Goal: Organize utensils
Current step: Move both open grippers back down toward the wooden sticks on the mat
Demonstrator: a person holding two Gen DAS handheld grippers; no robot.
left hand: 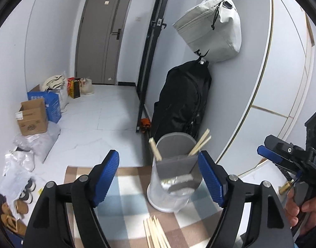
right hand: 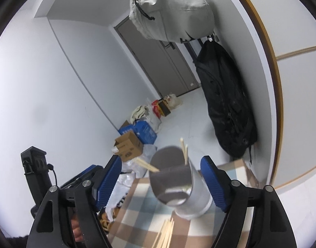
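A shiny metal utensil holder [left hand: 174, 177] stands on a checked cloth [left hand: 129, 204], with three wooden chopsticks [left hand: 200, 144] leaning inside. A bundle of loose chopsticks [left hand: 156, 233] lies on the cloth in front of it. My left gripper [left hand: 159, 177] is open and empty, its right pad beside the holder's rim. The holder shows in the right wrist view [right hand: 178, 184], with loose chopsticks [right hand: 165, 234] below it. My right gripper [right hand: 161, 180] is open and empty around the holder's top. The right gripper also shows in the left wrist view [left hand: 282, 155], at right.
A black backpack [left hand: 182, 101] and a grey bag [left hand: 211, 26] hang on the wall behind the holder. Cardboard boxes [left hand: 32, 116], plastic bags and shoes sit on the floor at left. A grey door [left hand: 104, 37] is at the back.
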